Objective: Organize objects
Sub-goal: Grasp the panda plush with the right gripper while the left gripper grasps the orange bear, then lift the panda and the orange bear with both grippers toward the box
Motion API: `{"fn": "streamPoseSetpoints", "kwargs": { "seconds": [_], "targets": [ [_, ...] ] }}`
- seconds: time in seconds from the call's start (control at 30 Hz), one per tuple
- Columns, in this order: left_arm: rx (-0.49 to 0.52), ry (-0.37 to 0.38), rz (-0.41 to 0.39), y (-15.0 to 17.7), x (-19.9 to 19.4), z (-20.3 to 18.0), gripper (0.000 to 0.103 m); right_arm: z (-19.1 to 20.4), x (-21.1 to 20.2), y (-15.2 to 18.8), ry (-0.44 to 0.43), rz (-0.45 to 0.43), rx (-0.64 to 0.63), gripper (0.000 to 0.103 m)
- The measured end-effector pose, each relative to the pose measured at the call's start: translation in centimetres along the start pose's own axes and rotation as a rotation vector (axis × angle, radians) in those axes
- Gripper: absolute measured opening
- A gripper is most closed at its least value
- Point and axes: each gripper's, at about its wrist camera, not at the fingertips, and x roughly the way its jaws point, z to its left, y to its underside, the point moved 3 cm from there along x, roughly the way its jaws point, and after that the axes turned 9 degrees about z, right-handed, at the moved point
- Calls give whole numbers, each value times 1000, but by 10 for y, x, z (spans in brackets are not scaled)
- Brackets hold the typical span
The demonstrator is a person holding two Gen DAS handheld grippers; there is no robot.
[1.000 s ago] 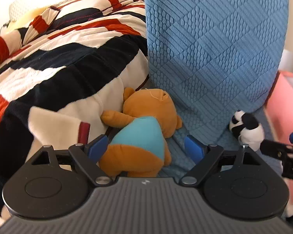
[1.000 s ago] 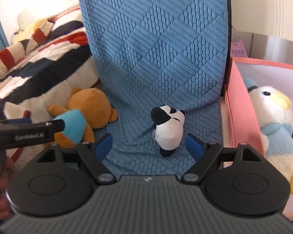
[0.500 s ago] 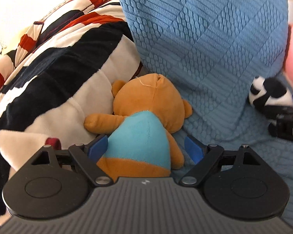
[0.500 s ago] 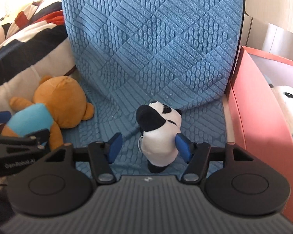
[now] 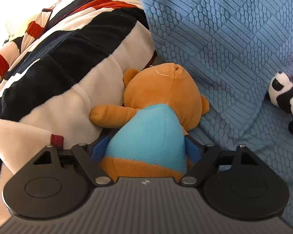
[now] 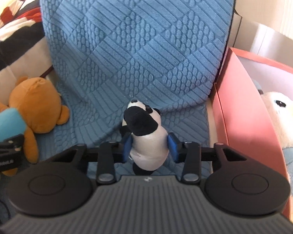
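Orange teddy bear (image 5: 162, 101) between closing left gripper (image 5: 146, 150) jaws, lower centre | right gripper (image 6: 150, 150) closing onto panda plush (image 6: 146, 136)

pale plush toy (image 6: 283, 117) cut off by frame edge, perhaps a duck

Bear (image 6: 35, 105) left of panda (image 6: 144, 134); box (image 6: 242, 105) right.
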Motion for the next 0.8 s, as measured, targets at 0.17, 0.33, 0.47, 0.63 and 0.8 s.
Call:
{"fn": "streamPoseSetpoints", "kwargs": {
  "seconds": [0.17, 0.33, 0.47, 0.63, 0.8],
  "targets": [
    [-42, 34, -18, 2, -13, 7, 72, -2, -12, 3, -13, 7, 4, 38],
    [-133, 115, -36, 8, -32, 15, 70, 3, -28, 15, -48, 22, 3, 37],
    [-230, 218, -22, 16, -46, 23, 70, 12, -40, 32, -79, 39, 20, 37],
    [-333, 366, 40, 35, -57, 25, 70, 18, -58, 55, -97, 58, 36, 37],
    [-373, 473, 114, 54, -63, 20, 70, 15, -74, 76, -110, 83, 47, 37]
  ]
}}
